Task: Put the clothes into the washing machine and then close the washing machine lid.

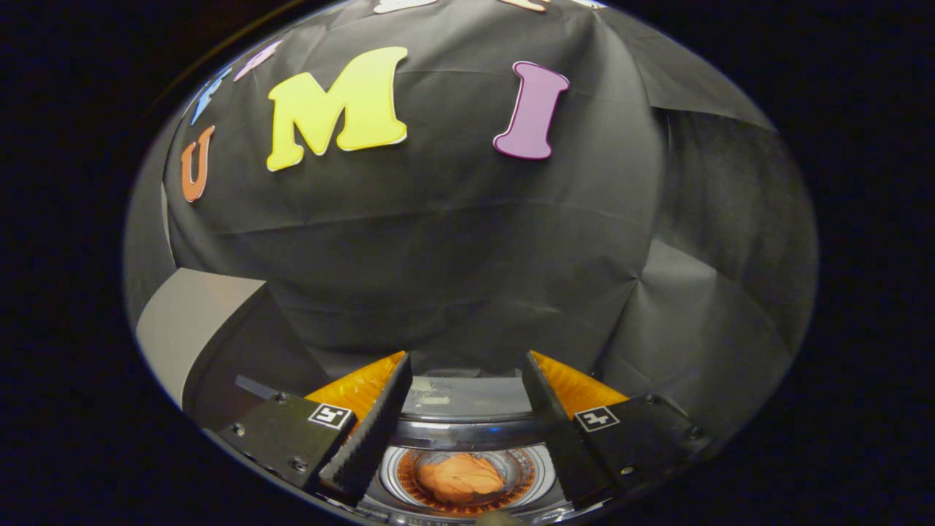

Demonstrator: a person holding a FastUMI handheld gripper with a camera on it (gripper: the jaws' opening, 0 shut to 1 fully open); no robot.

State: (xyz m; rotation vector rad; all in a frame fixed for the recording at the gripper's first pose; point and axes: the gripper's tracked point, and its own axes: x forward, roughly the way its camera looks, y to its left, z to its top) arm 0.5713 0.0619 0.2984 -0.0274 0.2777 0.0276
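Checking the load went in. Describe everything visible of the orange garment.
The garment is a soft, crumpled orange cloth bunched into a rounded lump, with folds across its top. It lies at the bottom of the washer drum, whose opening faces up with no lid over it. It sits below and between the fingers of the tool, which is open and clear of it. Only the drum touches it.

Soft crumpled orange cloth (460, 477) lies in the glossy metal drum (511, 467); matt wrinkled wall cloth (453, 256).
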